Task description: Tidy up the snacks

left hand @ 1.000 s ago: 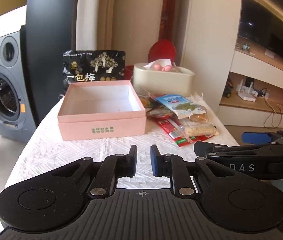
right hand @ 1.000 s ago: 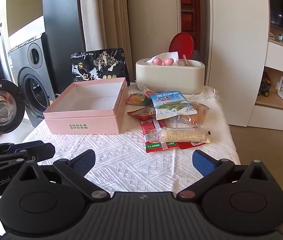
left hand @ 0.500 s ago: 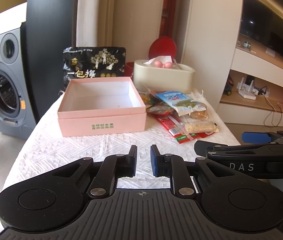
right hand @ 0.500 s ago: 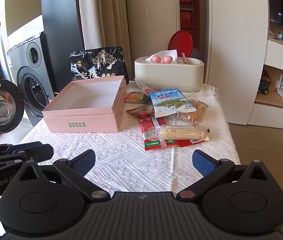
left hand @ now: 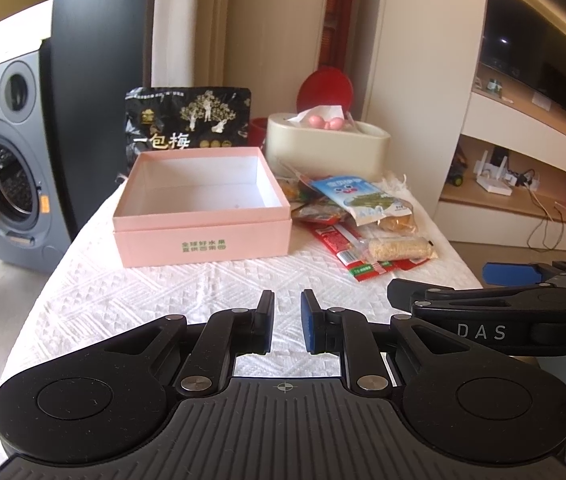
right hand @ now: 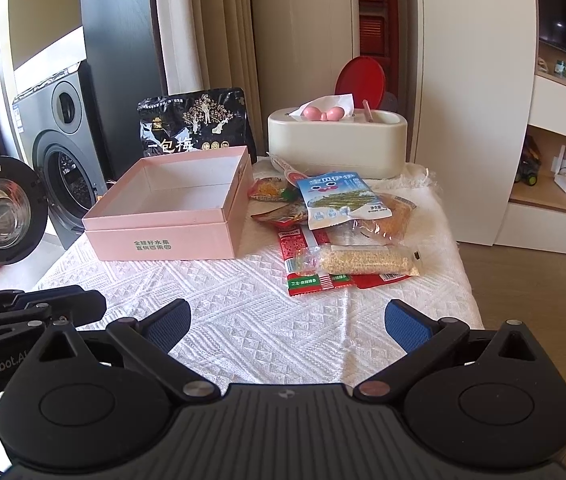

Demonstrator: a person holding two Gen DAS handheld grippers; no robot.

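An open, empty pink box (left hand: 203, 216) (right hand: 171, 216) sits on the white tablecloth. To its right lies a pile of snack packets: a blue-and-white pack (right hand: 339, 200) (left hand: 363, 200), a clear grain bar (right hand: 363, 262) (left hand: 397, 249), red packets (right hand: 307, 276) and orange ones (right hand: 271, 192). A black plum bag (left hand: 189, 124) (right hand: 197, 126) stands behind the box. My left gripper (left hand: 286, 320) is nearly shut and empty, over the table's near edge. My right gripper (right hand: 287, 322) is wide open and empty, short of the snack pile.
A cream tissue box (right hand: 337, 144) with a red lid (right hand: 359, 78) behind it stands at the back. A washing machine (right hand: 55, 152) with its door open is left of the table. Shelves (left hand: 523, 184) are to the right. The table edge drops off on the right.
Both grippers have drawn back a little from the table, so box and snacks look slightly farther away. Jaw openings are unchanged.
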